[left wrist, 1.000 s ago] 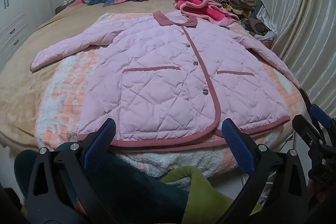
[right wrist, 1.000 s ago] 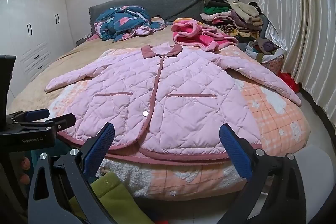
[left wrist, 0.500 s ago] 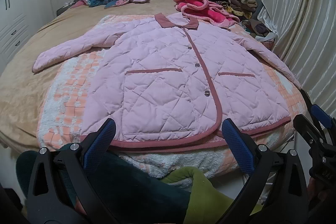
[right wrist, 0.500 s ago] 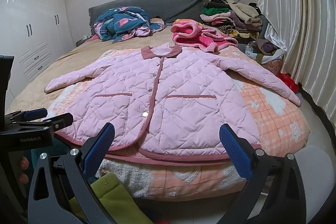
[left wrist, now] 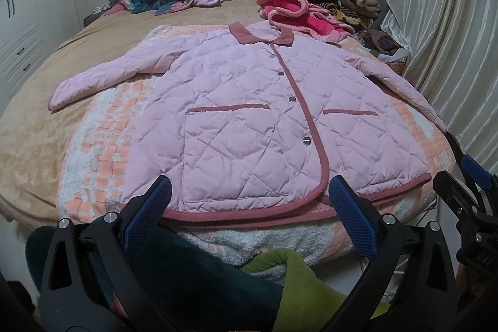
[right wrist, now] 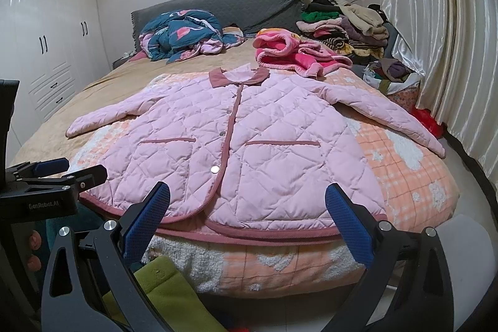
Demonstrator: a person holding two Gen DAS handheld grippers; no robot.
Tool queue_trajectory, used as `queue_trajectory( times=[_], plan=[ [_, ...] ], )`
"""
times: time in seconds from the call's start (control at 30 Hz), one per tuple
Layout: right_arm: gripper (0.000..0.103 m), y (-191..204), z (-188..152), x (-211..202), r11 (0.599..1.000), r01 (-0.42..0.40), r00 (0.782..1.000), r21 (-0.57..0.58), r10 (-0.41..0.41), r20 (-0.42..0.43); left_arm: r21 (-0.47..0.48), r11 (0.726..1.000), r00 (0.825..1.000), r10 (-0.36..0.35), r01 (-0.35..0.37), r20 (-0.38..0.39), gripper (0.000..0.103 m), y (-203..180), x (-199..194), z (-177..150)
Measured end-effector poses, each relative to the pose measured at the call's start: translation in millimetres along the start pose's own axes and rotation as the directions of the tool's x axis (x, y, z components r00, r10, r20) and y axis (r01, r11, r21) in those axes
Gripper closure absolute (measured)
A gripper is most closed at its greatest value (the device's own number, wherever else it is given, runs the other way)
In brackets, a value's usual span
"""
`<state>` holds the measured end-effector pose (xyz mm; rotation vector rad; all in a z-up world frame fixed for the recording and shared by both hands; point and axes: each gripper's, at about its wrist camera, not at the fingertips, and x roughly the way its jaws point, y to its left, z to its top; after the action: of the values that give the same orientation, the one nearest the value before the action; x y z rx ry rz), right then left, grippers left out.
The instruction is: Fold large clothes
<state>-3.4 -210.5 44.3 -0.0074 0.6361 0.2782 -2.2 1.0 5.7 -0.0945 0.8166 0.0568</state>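
Left hand-held gripper spread wide, holding nothing, just short of the hem at 6 o'clock; right hand-held gripper equally wide, empty. Pink jacket flat and buttoned on the bed, sleeves out toward 9 and 3 o'clock. Clothes pile at 1 o'clock

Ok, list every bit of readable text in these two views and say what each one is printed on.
"GenRobot.AI": white lettering on the black body of the left gripper, seen from the right wrist view.
Letters on the black body of the right gripper, at the left wrist view's right edge: upside down and partly cut off, not readable.
Marking on the lowest snap button of the pink quilted jacket: too small to read.
Nothing else carries text.
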Motion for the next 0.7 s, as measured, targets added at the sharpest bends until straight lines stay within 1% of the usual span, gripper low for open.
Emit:
queue_trajectory(
  times=[0.7],
  plan=[
    [0.004, 0.2, 0.1, 0.3, 1.000, -0.001, 1.000, 0.002, 0.001, -0.002, 0.005, 1.000, 1.000, 0.002, -0.002, 0.001, 0.008, 0.8, 0.0, 4.7]
  ],
)
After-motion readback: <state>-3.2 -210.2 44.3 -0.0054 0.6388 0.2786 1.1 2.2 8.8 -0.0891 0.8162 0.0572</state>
